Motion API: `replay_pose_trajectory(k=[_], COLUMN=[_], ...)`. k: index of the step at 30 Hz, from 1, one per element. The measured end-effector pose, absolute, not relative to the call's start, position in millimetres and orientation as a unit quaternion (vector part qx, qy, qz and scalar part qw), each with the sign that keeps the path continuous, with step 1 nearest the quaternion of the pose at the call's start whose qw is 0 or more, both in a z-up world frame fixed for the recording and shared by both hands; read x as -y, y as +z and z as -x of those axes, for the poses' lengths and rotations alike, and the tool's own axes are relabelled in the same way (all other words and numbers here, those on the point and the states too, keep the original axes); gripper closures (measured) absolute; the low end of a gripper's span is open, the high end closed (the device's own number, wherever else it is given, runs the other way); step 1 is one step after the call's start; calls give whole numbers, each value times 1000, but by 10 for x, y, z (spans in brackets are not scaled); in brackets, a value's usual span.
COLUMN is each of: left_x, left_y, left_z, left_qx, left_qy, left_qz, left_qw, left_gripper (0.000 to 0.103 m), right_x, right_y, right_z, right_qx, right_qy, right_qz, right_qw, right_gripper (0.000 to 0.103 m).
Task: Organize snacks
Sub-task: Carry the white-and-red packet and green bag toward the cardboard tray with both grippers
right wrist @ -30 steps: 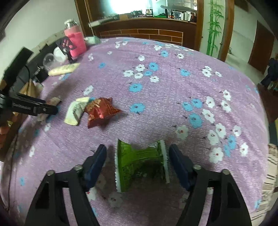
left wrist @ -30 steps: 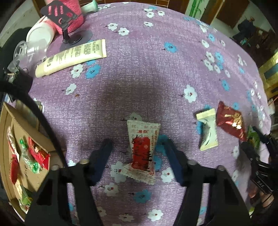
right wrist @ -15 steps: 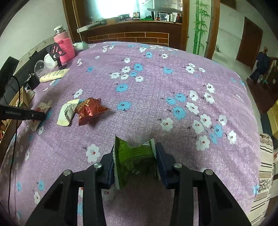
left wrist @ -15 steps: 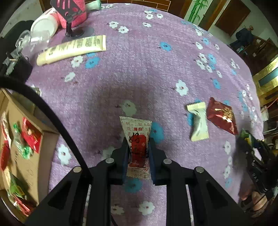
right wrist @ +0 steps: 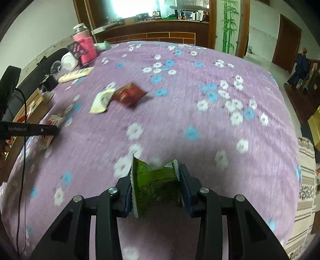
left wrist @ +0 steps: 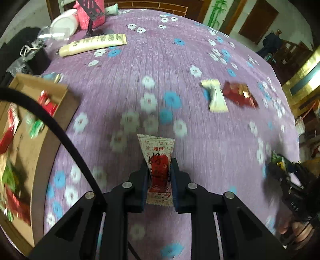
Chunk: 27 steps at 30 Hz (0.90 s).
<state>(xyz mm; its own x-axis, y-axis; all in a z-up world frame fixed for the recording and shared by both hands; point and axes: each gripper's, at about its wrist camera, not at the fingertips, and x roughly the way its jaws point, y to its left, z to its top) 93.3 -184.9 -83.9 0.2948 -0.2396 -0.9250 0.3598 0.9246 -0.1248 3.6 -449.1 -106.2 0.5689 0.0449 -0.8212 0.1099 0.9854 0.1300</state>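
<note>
while its jaws pinch a white-and-red snack packet [left wrist: 160,166] by its long edges, the left gripper [left wrist: 159,174] holds it over the purple flowered tablecloth [left wrist: 160,70], clear of the cloth. the right gripper [right wrist: 155,180] is clamped on a crumpled green snack packet [right wrist: 154,180], which bulges between the pads. far of the left gripper and to the right, a cream packet [left wrist: 215,96] lies touching a dark red packet [left wrist: 239,95]. at the left edge sits an open cardboard box [left wrist: 40,144] with red and green wrappers inside. at the far left lie a cream tube [left wrist: 94,44] and a pink knitted holder [left wrist: 90,16].
</note>
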Motion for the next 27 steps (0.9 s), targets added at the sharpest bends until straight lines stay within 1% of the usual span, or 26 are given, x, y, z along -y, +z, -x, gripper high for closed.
replay_pose_trajectory(k=[8, 16, 27], left_x=[1669, 1584, 1381], left_y=[-870, -920, -929], left_z=[-224, 84, 249], left_qx=[-526, -507, -503], left_qy=[-197, -212, -236], left_qz=[-65, -83, -81], left_qw=[824, 831, 827], left_gripper=[82, 82, 81], right_x=[4028, 3703, 3313], right_y=[-1052, -1031, -1020], right_z=[477, 872, 1034], right_qx=[-471, -474, -474], right_qy=[-14, -29, -40], right_qz=[-77, -96, -124], right_qw=[879, 875, 871], right_gripper=[63, 63, 63])
